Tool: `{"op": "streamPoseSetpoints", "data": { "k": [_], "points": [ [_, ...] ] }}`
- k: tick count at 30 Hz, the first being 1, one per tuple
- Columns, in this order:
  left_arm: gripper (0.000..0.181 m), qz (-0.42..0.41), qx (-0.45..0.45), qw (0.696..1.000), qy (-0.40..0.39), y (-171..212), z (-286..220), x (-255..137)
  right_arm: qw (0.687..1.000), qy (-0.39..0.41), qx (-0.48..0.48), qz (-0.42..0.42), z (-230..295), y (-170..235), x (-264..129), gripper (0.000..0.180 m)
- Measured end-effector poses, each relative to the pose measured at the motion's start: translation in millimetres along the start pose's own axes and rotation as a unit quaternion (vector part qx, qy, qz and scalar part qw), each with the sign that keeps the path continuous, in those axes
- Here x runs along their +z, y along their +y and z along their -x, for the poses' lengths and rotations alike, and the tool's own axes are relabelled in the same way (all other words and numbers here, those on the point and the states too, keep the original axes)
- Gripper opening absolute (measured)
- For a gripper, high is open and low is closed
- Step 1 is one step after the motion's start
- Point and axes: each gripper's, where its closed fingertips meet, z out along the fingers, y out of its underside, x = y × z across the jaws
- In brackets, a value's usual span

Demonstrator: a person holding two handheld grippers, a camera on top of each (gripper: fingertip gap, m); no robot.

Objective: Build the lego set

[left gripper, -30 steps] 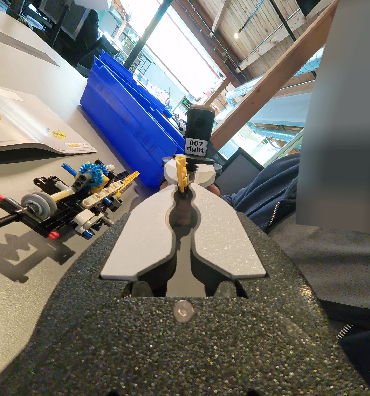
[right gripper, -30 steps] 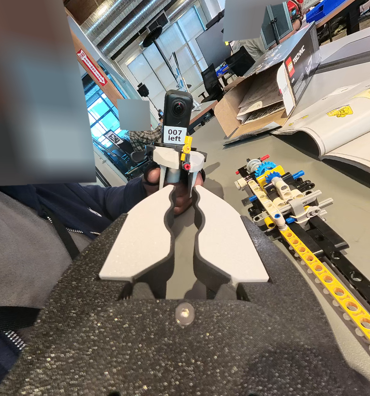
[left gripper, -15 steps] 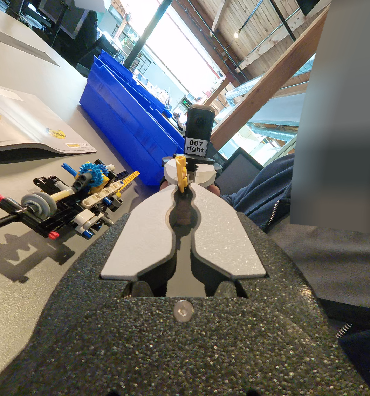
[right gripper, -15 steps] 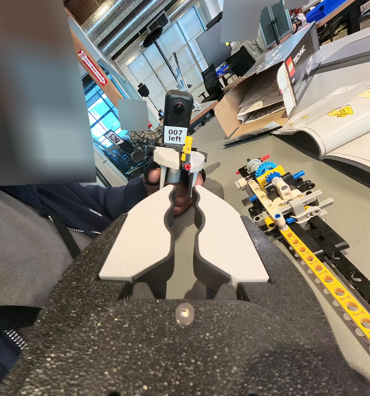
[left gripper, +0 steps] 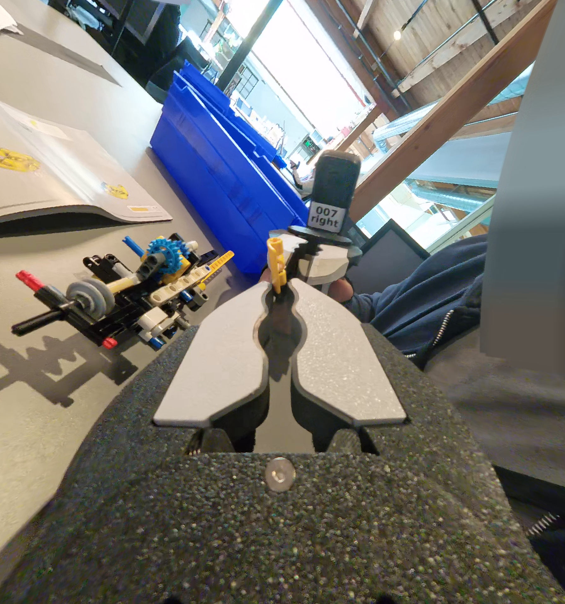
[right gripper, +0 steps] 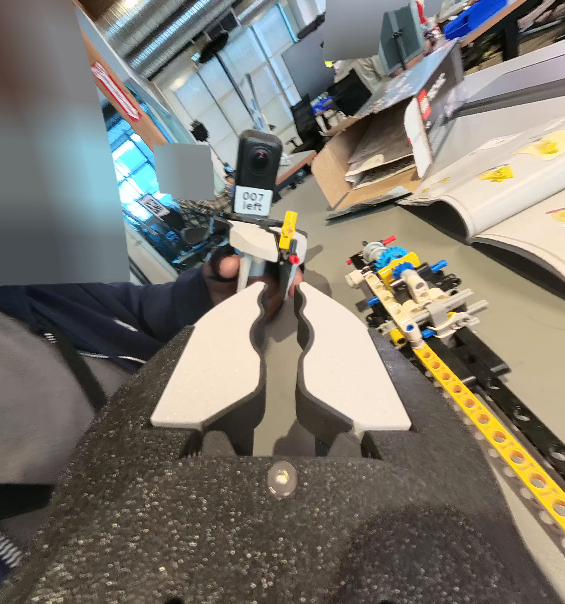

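We hold two grippers raised above the bench (left gripper: pixel 62 98), facing each other nose to nose. The left gripper (left gripper: pixel 279 289) has its jaws pinched narrow on a small yellow piece (left gripper: pixel 276 261), which stands upright from the tips; seen from the right wrist view, the same yellow piece (right gripper: pixel 288 228) carries a black part with a red peg end below it, at the left gripper (right gripper: pixel 289 258). The right gripper (right gripper: pixel 278 289) has its jaws a little apart and holds nothing; in the left wrist view it (left gripper: pixel 310 261) sits at 12 o'clock just behind the yellow piece, tilted to one side. A hand (right gripper: pixel 229 274) in a dark blue sleeve (right gripper: pixel 95 313) grips the left tool's handle.

The half-built lego model (right gripper: pixel 415 300) lies on the bench at 2 o'clock of the right gripper, well apart from both tools. It is a black frame with pale grey beams, blue gears (right gripper: pixel 389 258), blue and red pegs, and a long yellow holed beam (right gripper: pixel 490 434) running toward 5 o'clock. From the left wrist view the model (left gripper: pixel 127 294) lies at 9 o'clock, with a grey wheel (left gripper: pixel 90 297) on a black axle casting a sharp shadow.

An open instruction booklet (left gripper: pixel 55 183) lies beyond it at 10 o'clock, blue bins (left gripper: pixel 215 176) at 11 o'clock, and an opened cardboard box (right gripper: pixel 389 157) at 1 o'clock of the right gripper.
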Motion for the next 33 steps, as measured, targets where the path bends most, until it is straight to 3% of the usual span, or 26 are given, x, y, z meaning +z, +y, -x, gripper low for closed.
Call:
{"op": "streamPoseSetpoints", "data": {
  "k": [13, 22, 33],
  "points": [
    [0.007, 0.054, -0.012, 0.998, 0.011, 16.3, -5.1, 6.7, 1.000, 0.002, -0.002, 0.014, -0.5, 3.0, 4.2, 0.018],
    [0.007, 0.066, -0.008, 0.997, 0.046, 21.0, -16.4, 8.9, 0.999, -0.038, 0.007, 0.031, 11.1, 8.3, 6.2, 0.008],
    [0.007, 0.061, -0.006, 0.997, 0.056, 21.0, -19.7, 9.3, 0.998, -0.057, 0.020, 0.028, 15.4, 8.2, 6.3, 0.007]
  ]
}}
